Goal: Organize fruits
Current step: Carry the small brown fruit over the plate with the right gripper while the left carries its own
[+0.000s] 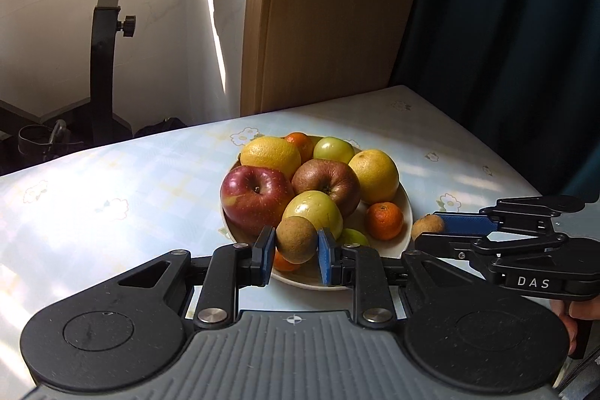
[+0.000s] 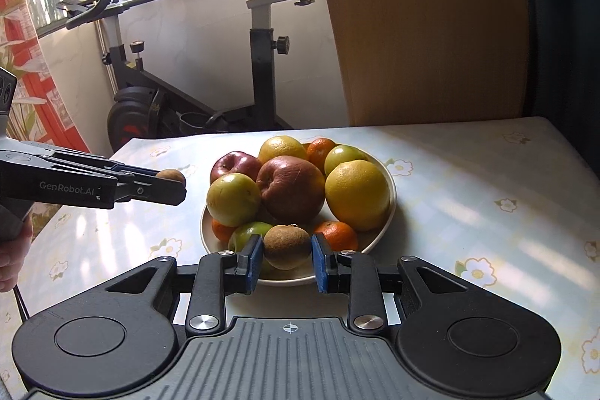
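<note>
Both grippers, left (image 1: 296, 251) and right (image 2: 287, 255), each clamp a kiwi (image 1: 296, 240) above the plate (image 1: 407, 212)

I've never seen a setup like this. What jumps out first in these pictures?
A plate heaped with apples, oranges and mandarins sits mid-table on a flowered tablecloth. Nearest each camera, a hand-held gripper pinches a small brown fruit between blue pads: the left hand-held gripper holds one brown fruit, the right hand-held gripper another. Behind the table stands an exercise bike.
</note>
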The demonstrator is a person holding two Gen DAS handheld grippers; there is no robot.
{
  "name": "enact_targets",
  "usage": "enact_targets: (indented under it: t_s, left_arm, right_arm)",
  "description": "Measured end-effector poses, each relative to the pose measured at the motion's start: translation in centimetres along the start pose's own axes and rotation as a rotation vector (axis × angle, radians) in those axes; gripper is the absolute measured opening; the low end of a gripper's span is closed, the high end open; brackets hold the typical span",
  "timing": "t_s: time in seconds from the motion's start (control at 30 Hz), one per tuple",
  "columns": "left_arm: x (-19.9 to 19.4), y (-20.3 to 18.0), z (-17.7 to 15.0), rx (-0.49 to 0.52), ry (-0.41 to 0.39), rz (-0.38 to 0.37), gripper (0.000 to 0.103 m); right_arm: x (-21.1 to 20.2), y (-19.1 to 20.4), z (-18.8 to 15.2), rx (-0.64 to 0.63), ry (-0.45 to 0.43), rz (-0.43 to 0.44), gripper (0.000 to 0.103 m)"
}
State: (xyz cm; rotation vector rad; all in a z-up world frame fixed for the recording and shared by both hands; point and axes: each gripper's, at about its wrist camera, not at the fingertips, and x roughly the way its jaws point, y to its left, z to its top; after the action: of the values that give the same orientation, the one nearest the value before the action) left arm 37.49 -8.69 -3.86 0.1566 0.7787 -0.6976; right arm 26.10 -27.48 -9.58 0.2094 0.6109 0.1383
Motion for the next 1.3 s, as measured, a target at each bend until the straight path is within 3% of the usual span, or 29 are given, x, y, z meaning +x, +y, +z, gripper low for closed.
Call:
enact_targets:
  t_s: [0.37, 0.6, 0.9, 1.3]
  left_arm:
    - [4.0, 0.3, 4.7, -0.039, -0.008, 0.013, 0.026]
    - [6.1, 0.6, 5.2, -0.048, 0.02, 0.032, 0.026]
    - [6.5, 0.4, 5.0, 0.006, 0.044, 0.023, 0.026]
    - [6.3, 0.1, 4.4, -0.011, 0.057, 0.019, 0.026]
  right_arm:
    - [3.5, -2.8, 5.1, -0.038, -0.029, -0.014, 0.026]
    - [6.0, -2.7, 6.5, -0.072, -0.019, 0.009, 0.026]
    - [4.6, -3.3, 4.2, -0.019, -0.012, 0.034, 0.026]
    - [4.4, -0.7, 0.1, -0.105, 0.064, 0.061, 0.026]
